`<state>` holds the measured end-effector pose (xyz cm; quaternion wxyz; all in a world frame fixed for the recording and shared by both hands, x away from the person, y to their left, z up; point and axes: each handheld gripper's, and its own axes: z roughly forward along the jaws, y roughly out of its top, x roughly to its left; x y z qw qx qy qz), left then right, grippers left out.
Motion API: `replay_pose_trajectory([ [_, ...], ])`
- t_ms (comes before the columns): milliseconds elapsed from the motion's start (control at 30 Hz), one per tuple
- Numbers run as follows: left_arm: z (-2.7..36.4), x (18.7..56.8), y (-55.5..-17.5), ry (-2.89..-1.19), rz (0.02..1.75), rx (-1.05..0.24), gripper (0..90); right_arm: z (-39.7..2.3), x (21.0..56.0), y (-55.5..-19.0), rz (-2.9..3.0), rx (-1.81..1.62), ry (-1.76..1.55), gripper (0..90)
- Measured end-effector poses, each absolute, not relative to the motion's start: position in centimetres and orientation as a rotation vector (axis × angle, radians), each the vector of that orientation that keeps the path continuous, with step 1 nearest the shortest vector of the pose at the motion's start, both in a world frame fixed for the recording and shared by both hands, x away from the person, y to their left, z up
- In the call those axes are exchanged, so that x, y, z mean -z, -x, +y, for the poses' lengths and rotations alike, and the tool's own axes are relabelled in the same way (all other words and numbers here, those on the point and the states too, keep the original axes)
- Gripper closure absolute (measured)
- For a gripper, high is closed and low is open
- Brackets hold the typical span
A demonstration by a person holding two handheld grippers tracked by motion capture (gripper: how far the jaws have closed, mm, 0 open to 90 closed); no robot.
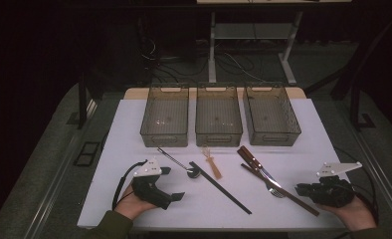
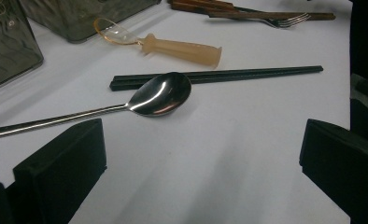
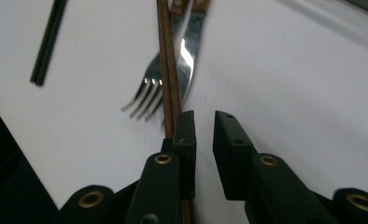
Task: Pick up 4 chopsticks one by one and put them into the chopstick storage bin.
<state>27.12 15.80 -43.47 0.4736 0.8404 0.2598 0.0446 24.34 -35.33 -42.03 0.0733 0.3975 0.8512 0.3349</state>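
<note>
- White rectangular worktop (image 1: pixel 134 129): matte; carries all items listed below.
- Three smoke-grey translucent plastic bins (image 1: pixel 219 119): set side by side along the far edge, each holding nothing that can be seen. No label or writing can be read on them or on any other item.
- Left hand-held gripper (image 1: pixel 173 183): black, resting at the near left, jaws spread wide with nothing between them; it faces the spoon.
- Right hand-held gripper (image 3: pixel 204 130): black, at the near right, jaws parted by a narrow gap, gripping nothing; the brown chopsticks run under its left jaw.
- Pair of black chopsticks (image 1: pixel 220 187): lying slantwise at the centre.
- Pair of brown wooden chopsticks (image 3: pixel 168 70): lying slantwise at right, across the fork. Judged light, stiff and smooth; apt to roll or split apart, so best pinched together near the end closest to the right hand-held gripper.
- Long-handled polished steel spoon (image 2: pixel 161 93): bowl resting on the black chopsticks.
- Steel fork (image 3: pixel 147 91) and steel knife (image 3: pixel 189 51), wooden-handled: lying together under the brown pair.
- Small amber translucent plastic spoon (image 2: pixel 173 46): just in front of the middle bin.
</note>
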Motion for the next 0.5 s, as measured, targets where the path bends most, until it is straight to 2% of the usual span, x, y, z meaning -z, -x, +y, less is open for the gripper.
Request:
replay_pose_trajectory([
  [233,15.8,43.5,-27.1,-2.059,0.634,-0.11,0.0,-33.5,42.1,-26.0,2.618,-1.027,-1.114,76.8],
  [500,15.9,43.4,-27.1,-2.06,0.63,-0.113,0.0,-33.5,42.8,-25.4,2.652,-0.979,-1.093,77.0],
])
